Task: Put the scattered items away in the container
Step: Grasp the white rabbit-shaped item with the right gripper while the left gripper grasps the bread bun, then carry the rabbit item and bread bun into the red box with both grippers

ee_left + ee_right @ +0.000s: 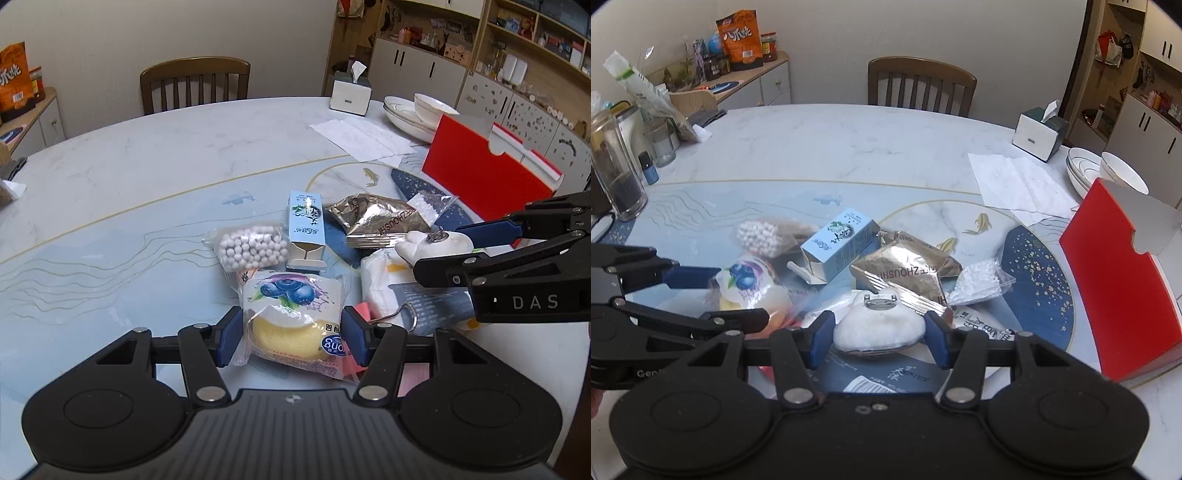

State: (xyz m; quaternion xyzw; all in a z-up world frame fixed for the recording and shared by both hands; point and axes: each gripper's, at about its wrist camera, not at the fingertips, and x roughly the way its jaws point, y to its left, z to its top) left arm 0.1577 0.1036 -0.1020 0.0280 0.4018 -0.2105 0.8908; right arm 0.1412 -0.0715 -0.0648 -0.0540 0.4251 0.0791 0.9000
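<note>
A pile of small items lies on the marble table. My left gripper (pixel 291 338) has its pads on both sides of a blueberry cake packet (pixel 295 321), which also shows in the right wrist view (pixel 746 284). My right gripper (pixel 879 334) has its pads on both sides of a white plush pouch (pixel 879 325), seen from the left wrist (pixel 436 245). A red open box (pixel 487 173), also (pixel 1119 280), stands at the right. Nearby lie a light-blue carton (pixel 306 229), a bag of white beads (pixel 251 247) and a foil packet (pixel 380 221).
A tissue box (pixel 349 92), stacked white bowls (pixel 417 110) and paper sheets (pixel 365 138) sit at the far right. Glass jars (pixel 617 173) stand at the table's left edge. A wooden chair (pixel 919 85) is behind the table. A binder clip (pixel 402 314) lies by the packet.
</note>
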